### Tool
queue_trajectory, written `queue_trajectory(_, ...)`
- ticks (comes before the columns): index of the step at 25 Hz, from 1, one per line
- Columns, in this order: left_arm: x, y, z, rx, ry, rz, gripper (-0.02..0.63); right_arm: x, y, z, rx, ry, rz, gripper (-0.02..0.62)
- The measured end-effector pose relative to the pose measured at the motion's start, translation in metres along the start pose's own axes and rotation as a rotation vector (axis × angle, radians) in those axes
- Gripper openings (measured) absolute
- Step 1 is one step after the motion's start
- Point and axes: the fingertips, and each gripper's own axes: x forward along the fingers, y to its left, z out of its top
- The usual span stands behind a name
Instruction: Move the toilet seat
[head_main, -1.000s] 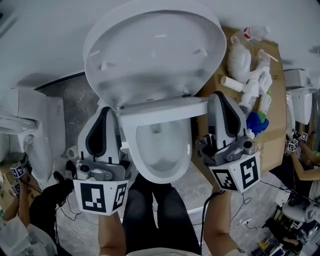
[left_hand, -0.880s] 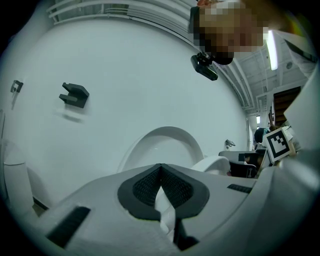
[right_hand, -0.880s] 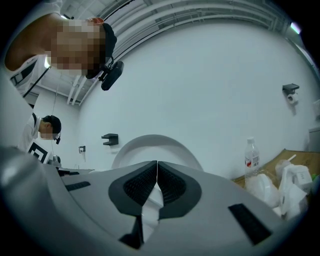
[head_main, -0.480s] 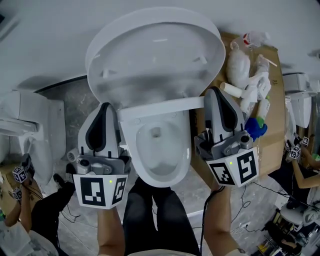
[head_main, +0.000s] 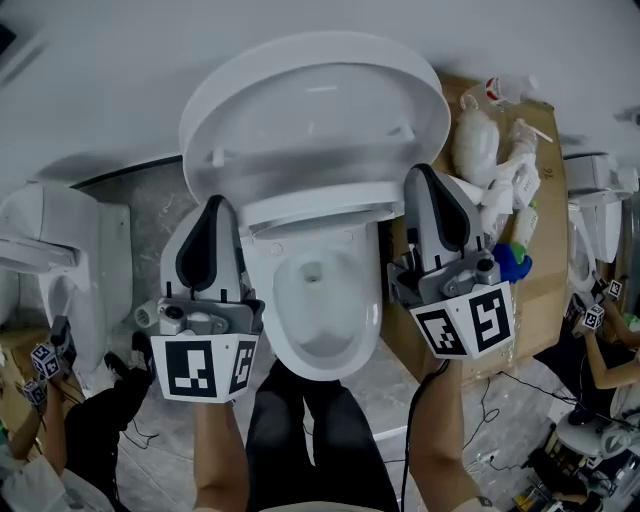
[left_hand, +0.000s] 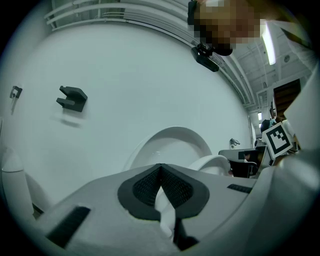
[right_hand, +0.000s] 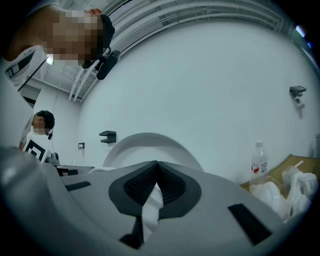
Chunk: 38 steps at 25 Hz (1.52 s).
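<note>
A white toilet fills the middle of the head view, its lid (head_main: 315, 110) standing up against the wall. The seat ring (head_main: 320, 205) is tilted up, close under the lid, above the bowl (head_main: 320, 300). My left gripper (head_main: 213, 205) is at the seat's left end and my right gripper (head_main: 418, 172) at its right end, both tips against the seat's edge. Both are shut, pads meeting at the tips. In the left gripper view the left gripper (left_hand: 160, 167) points at the lid (left_hand: 172, 145); a white sliver shows behind the pads. The right gripper (right_hand: 156, 164) faces the lid (right_hand: 145, 145) likewise.
A cardboard box (head_main: 545, 260) to the right holds white bags and bottles (head_main: 500, 150); a clear bottle (right_hand: 258, 162) stands there. Another toilet (head_main: 60, 260) sits at the left. People crouch at the lower corners. The wall is right behind the lid.
The seat ring has swung up from half raised to near the lid. Both grippers have moved up and forward with it, staying shut.
</note>
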Motion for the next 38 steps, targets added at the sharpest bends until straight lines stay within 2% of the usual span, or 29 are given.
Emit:
queue_trajectory(21, 0.022, 0.009, 0.003, 0.052, -0.022, 0.027, 0.008, 0.027, -0.01, -0.001, -0.009, 0.005, 0.011, 0.014)
queue_trajectory(28, 0.025, 0.011, 0.002, 0.059, -0.031, 0.03, 0.008, 0.03, -0.011, -0.001, -0.015, -0.033, 0.021, 0.014)
queue_trajectory(38, 0.025, 0.011, 0.002, 0.062, -0.047, 0.043, 0.008, 0.03, -0.01, -0.001, -0.021, -0.037, 0.021, 0.014)
